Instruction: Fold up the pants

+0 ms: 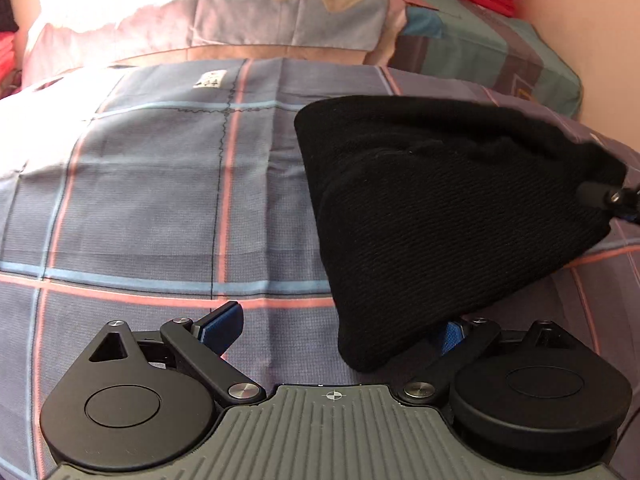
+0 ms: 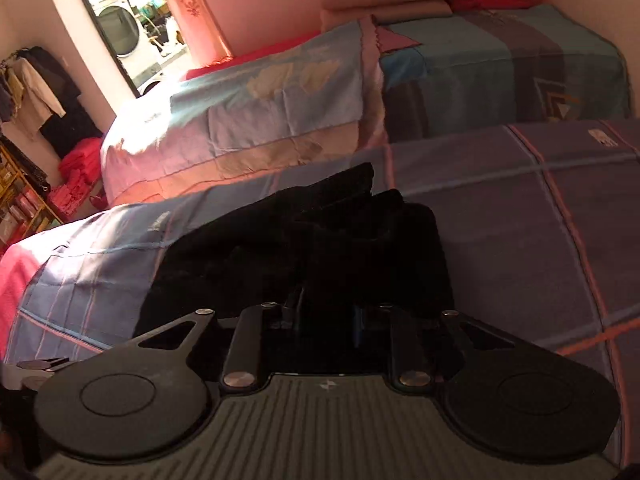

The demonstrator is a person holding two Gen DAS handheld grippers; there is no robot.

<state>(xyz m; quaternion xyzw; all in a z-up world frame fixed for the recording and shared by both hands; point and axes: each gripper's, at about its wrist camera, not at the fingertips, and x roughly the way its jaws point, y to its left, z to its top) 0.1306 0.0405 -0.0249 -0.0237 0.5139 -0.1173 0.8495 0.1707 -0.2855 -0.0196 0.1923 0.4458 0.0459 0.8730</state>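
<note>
Left wrist view shows the black pants (image 1: 440, 216) lying on the plaid bed sheet (image 1: 160, 184), bunched into a rough triangle up and to the right of the left gripper (image 1: 340, 332). Its jaws stand wide apart; the left blue pad (image 1: 226, 326) is clear over bare sheet, while the lower corner of the cloth drapes over the right pad, so the pants are not pinched there. The triangle's long axis runs from that near corner out to the far right, where the right gripper (image 1: 612, 198) meets the cloth's tip at the frame edge.

From the right wrist view the pants (image 2: 320, 240) sit directly ahead of the right gripper (image 2: 320, 316), heaped in folds running away from the camera. Dark cloth lies between its fingers, which stand fairly close together, but shadow hides whether the pads press on it.

Both grippers tilt steeply down toward the bed. Each is at an end of the bundle, so either could likely take a corner.
</note>
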